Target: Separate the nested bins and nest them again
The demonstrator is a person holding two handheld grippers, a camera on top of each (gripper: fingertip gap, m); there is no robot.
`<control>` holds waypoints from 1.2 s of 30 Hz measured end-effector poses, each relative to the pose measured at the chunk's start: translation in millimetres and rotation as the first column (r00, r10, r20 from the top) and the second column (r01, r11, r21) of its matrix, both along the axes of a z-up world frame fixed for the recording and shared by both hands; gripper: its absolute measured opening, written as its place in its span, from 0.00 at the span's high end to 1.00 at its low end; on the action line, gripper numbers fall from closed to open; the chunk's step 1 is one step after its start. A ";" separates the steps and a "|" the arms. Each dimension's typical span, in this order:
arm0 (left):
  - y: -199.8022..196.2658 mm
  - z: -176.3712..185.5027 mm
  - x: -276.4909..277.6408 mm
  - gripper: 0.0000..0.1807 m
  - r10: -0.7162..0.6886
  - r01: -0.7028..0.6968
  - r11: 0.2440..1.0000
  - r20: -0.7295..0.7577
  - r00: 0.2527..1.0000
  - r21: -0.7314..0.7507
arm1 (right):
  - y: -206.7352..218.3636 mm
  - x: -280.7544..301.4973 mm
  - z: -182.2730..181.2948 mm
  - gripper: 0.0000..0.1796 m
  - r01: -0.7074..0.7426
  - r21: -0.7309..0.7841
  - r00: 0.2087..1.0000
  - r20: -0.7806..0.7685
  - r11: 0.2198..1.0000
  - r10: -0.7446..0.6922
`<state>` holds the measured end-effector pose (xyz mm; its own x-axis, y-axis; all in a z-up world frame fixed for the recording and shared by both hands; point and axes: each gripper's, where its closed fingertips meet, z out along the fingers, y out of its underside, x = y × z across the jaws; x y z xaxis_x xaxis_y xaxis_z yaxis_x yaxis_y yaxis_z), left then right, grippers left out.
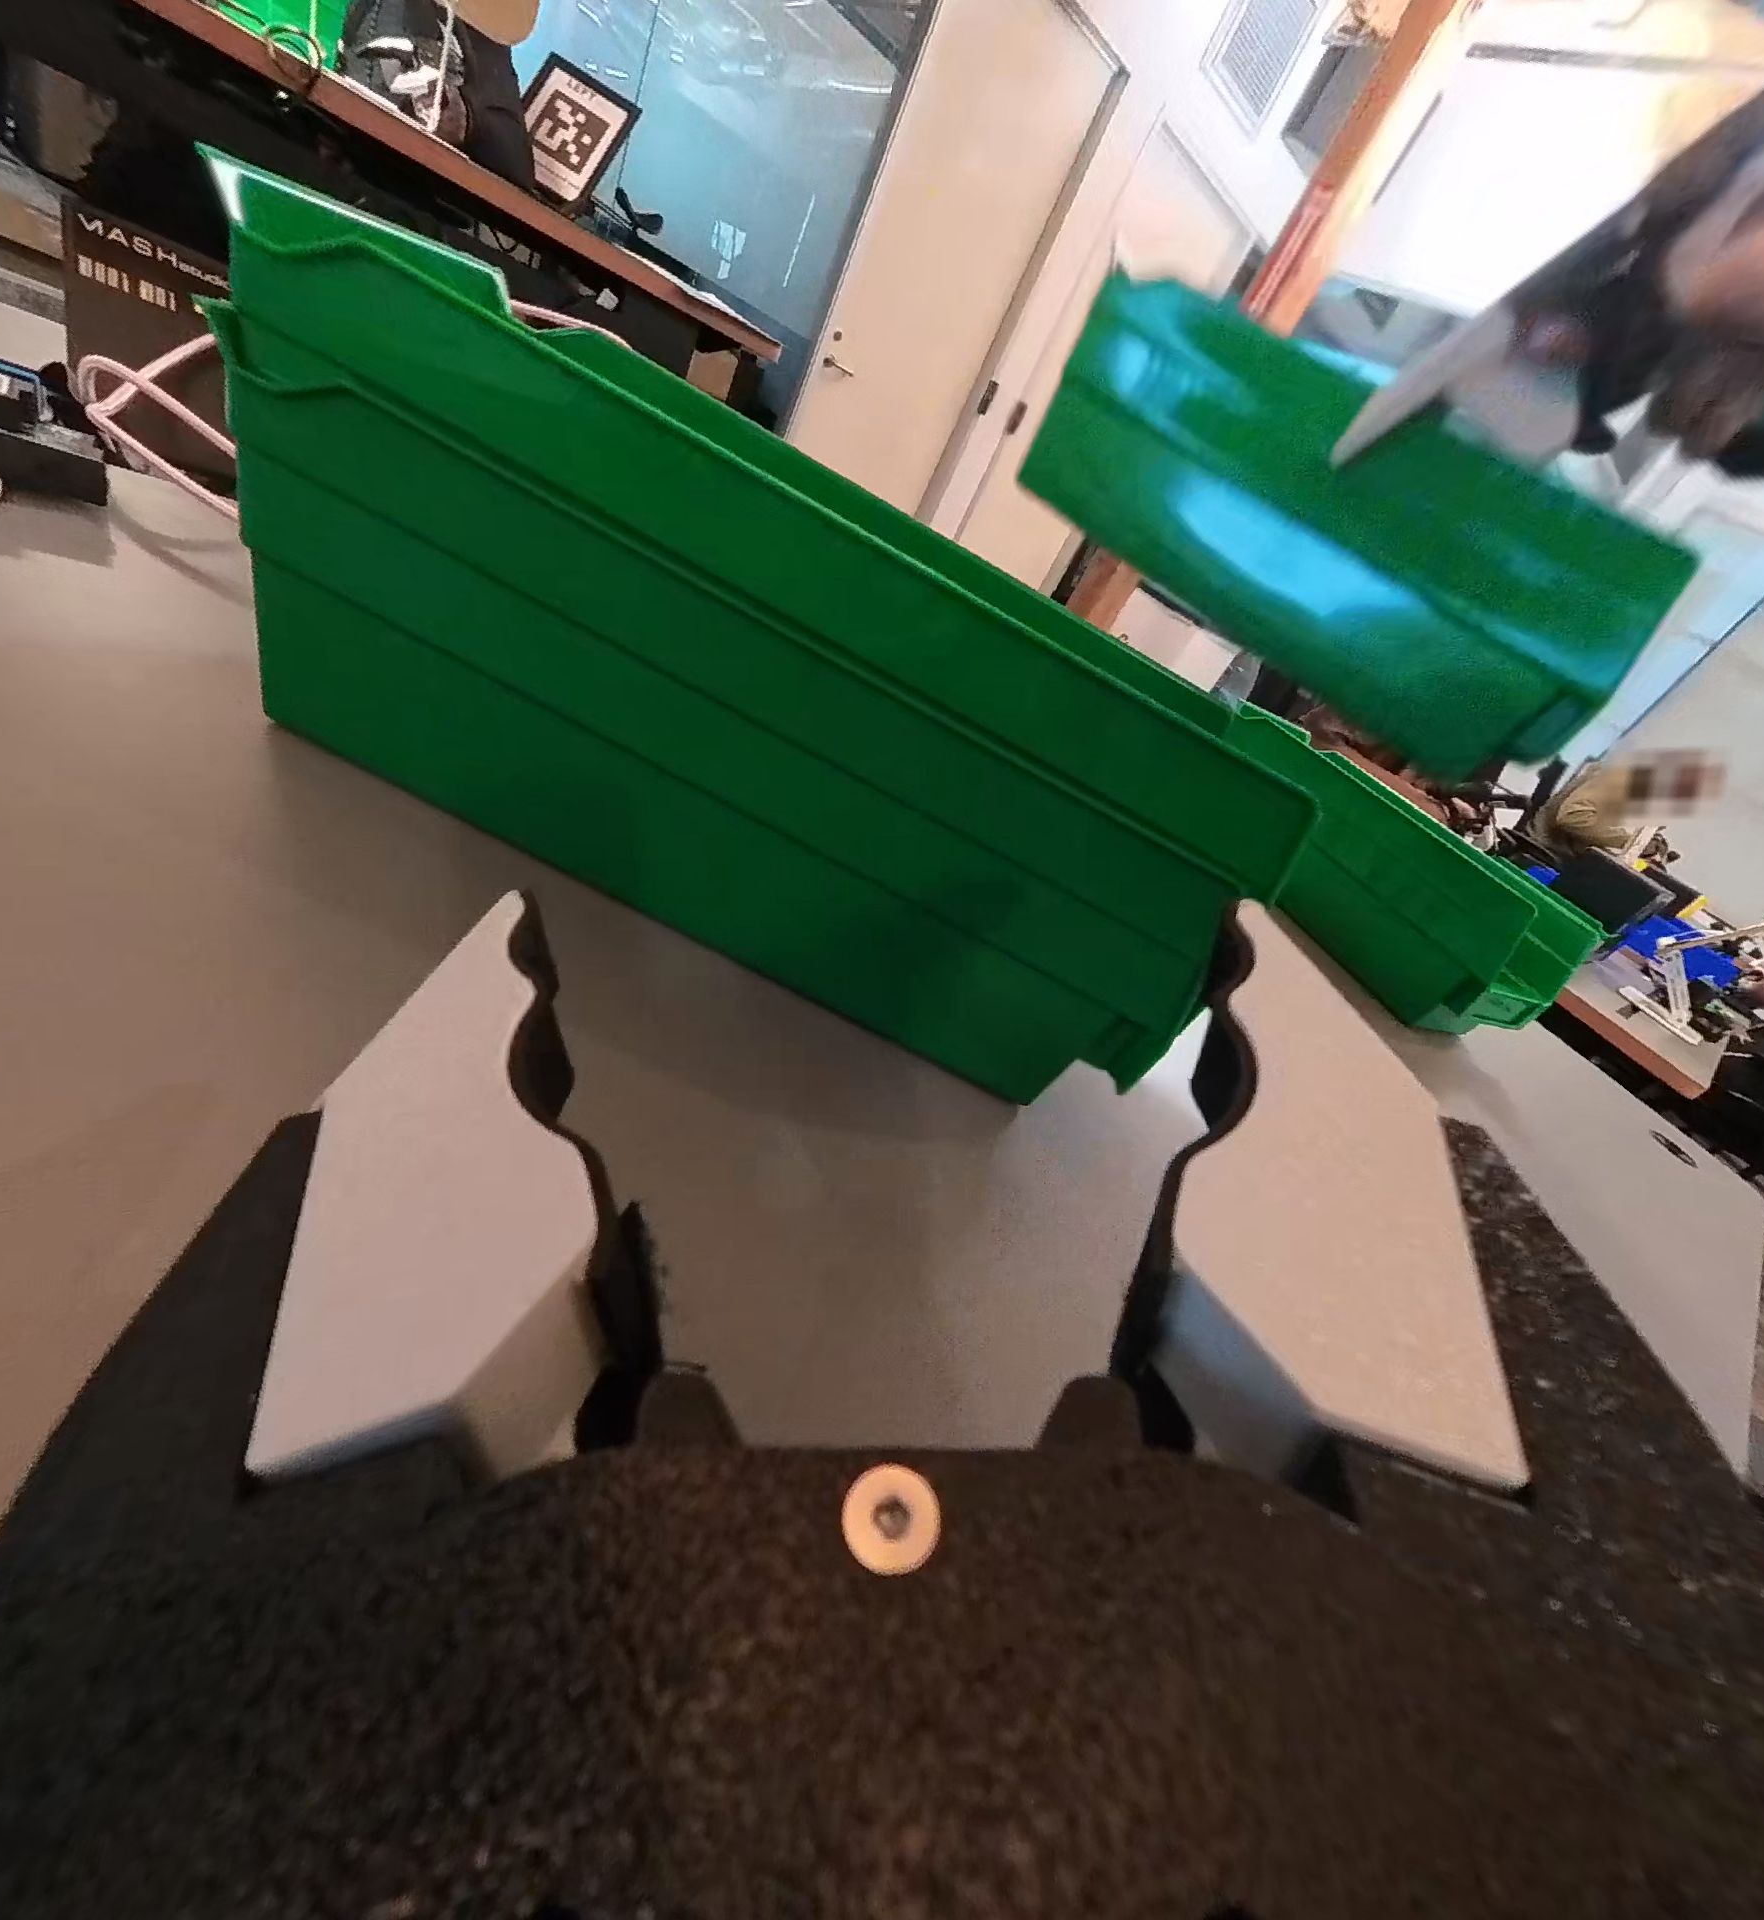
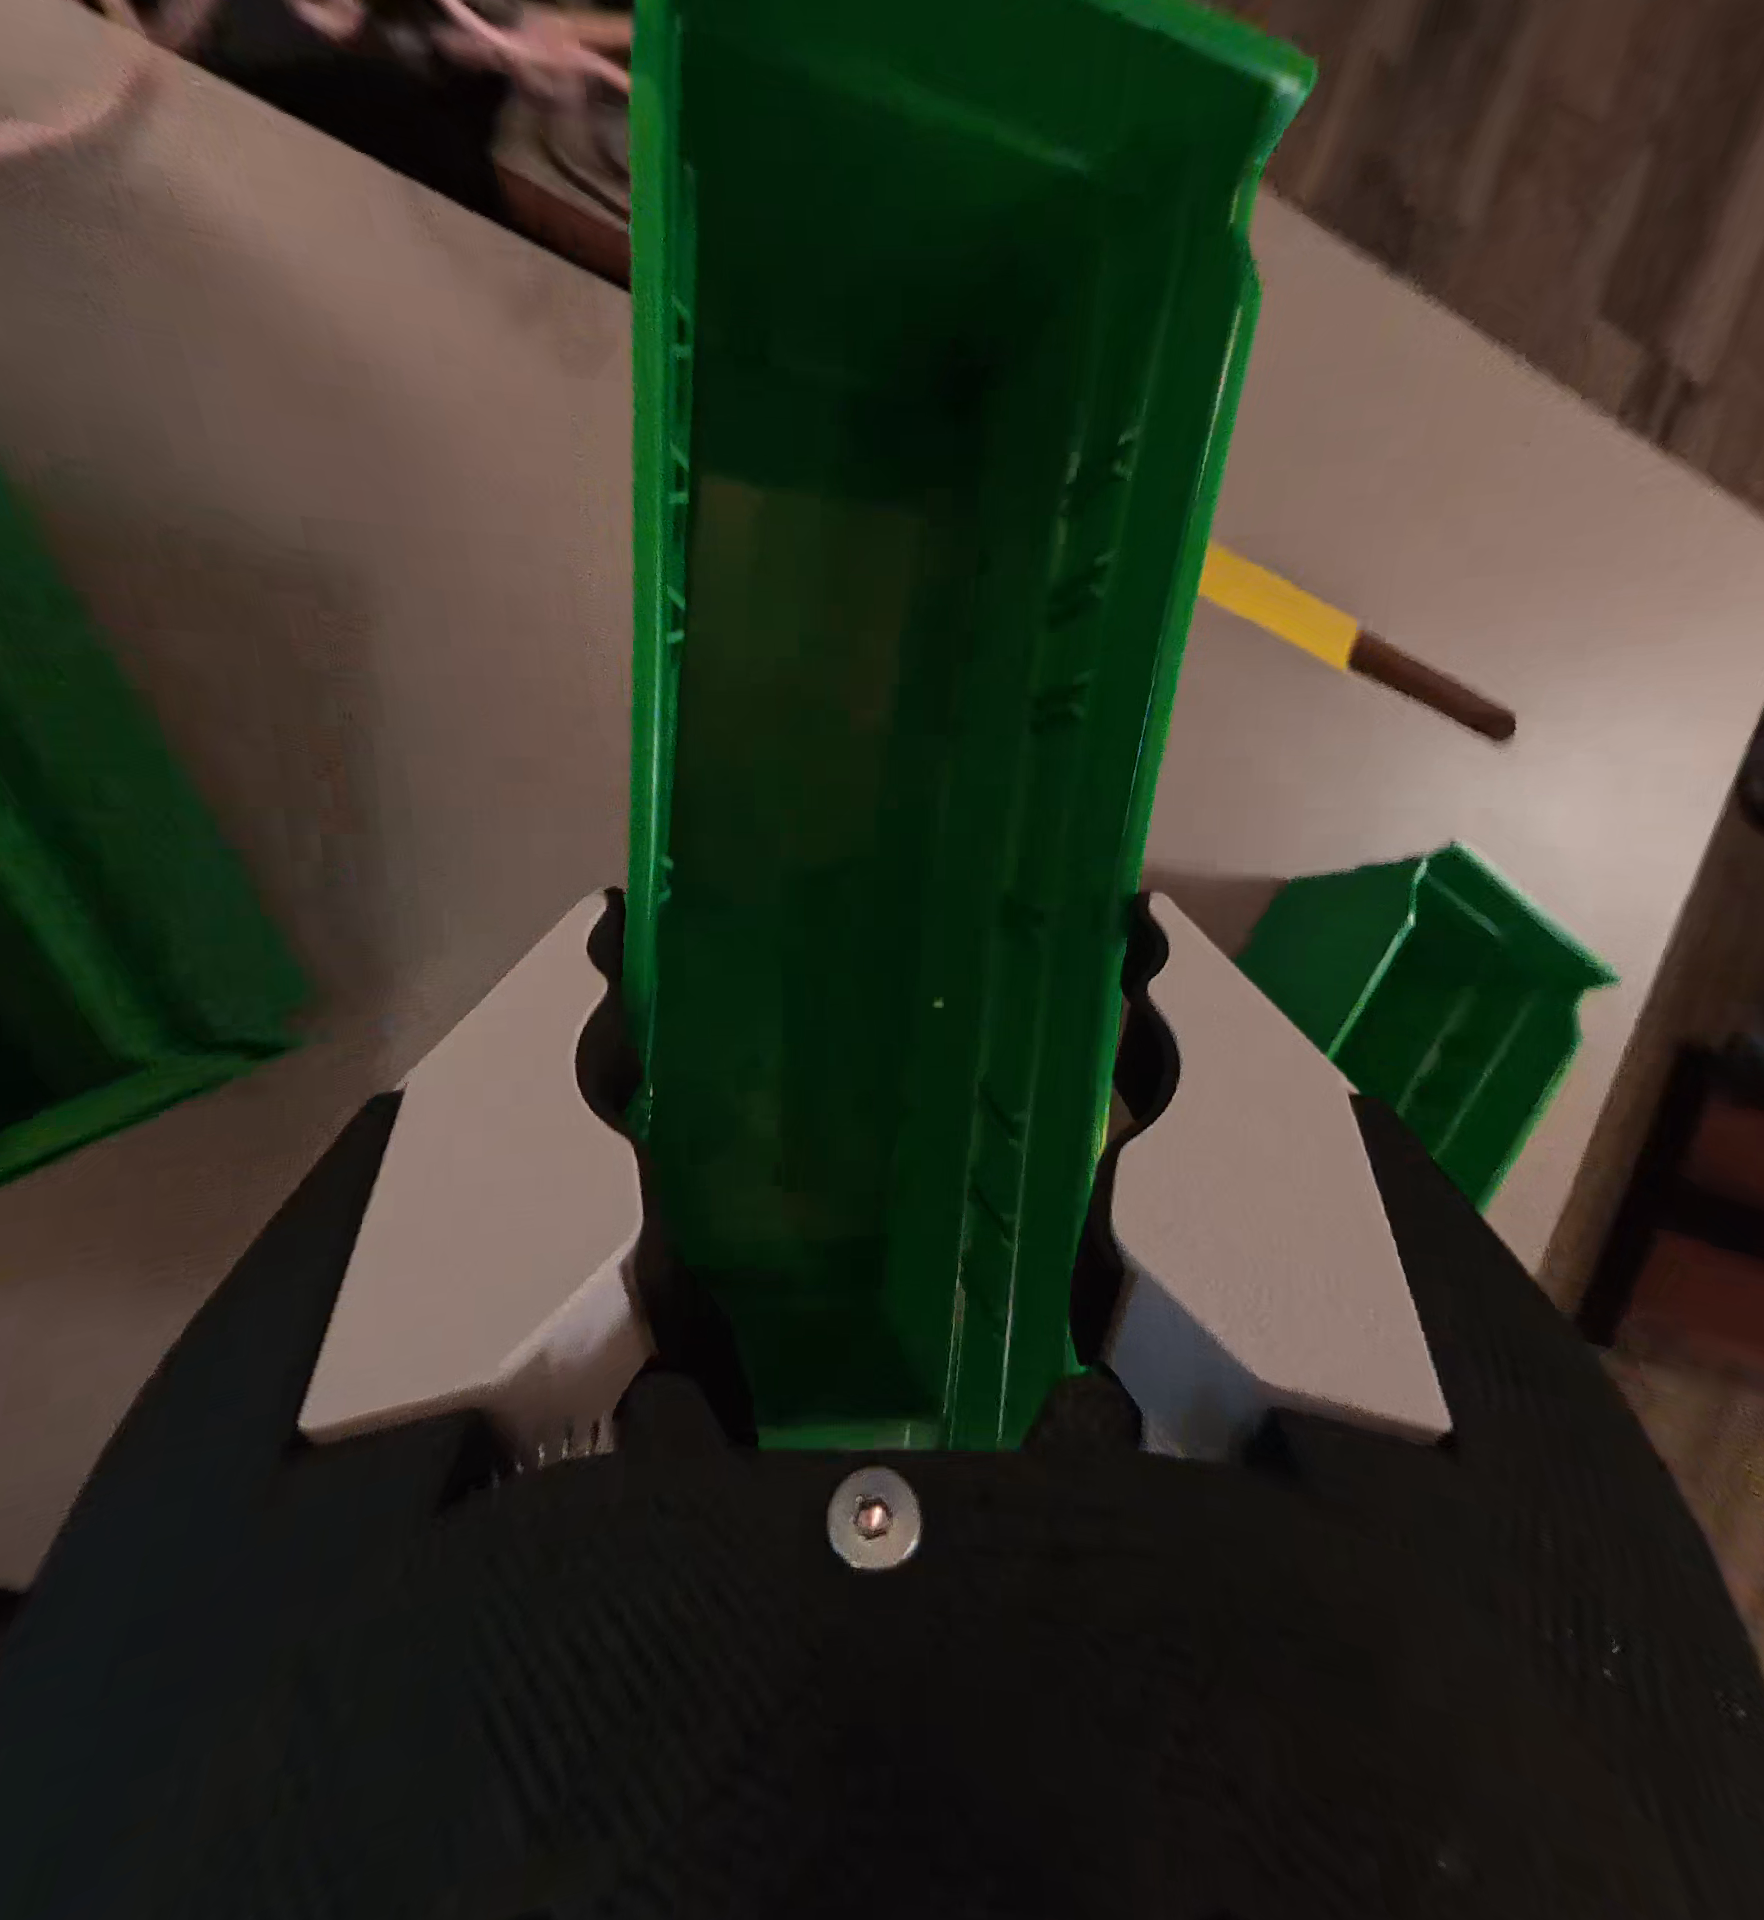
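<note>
A stack of several nested green bins (image 1: 701,675) stands on the grey table (image 1: 78,831); it also shows at the left edge of the right wrist view (image 2: 47,831). My left gripper (image 1: 878,935) is open and empty, low over the table just in front of the stack's near end. Its right fingertip (image 1: 1233,951) is close to the stack's corner. My right gripper (image 2: 878,935) is shut on one long green bin (image 2: 909,520), one finger on each side wall. It holds the bin in the air, open side towards the camera. In the left wrist view this bin (image 1: 1356,540) hangs blurred at the upper right.
Another green bin (image 1: 1429,904) lies behind the stack near the table's far edge. A green bin (image 2: 1429,1008) sits at the table's right edge. A yellow and brown stick (image 2: 1325,634) lies on the table. Cables, desks and people are beyond the table.
</note>
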<state>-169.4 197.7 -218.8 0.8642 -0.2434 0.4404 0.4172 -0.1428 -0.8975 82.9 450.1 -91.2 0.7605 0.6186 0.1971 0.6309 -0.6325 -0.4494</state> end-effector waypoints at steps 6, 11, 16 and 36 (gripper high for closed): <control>-0.9 3.1 3.5 0.32 -0.036 0.035 0.999 0.042 0.998 0.023 | 19.4 72.8 -105.4 0.47 0.186 -0.090 0.982 -0.029 0.979 -0.189; -1.2 3.5 3.4 0.32 -0.032 0.031 0.999 0.039 0.999 0.026 | 23.6 108.5 -134.4 0.45 0.243 -0.048 0.970 0.019 0.969 -0.242; -0.4 2.7 3.3 0.32 -0.032 0.031 0.999 0.040 0.999 0.020 | 20.7 119.6 -133.8 0.38 0.224 -0.006 0.972 0.070 0.975 -0.223; -1.0 2.7 3.7 0.31 -0.055 0.053 0.998 0.092 0.994 0.024 | -131.6 -253.1 -118.5 0.25 -0.619 -0.201 0.781 -0.053 0.759 0.622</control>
<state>-165.7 196.7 -216.1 0.8056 -0.2986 0.5118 0.4905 -0.1485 -0.8587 -170.1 318.5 -209.7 0.1944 0.9805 0.0285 0.9222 -0.1727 -0.3461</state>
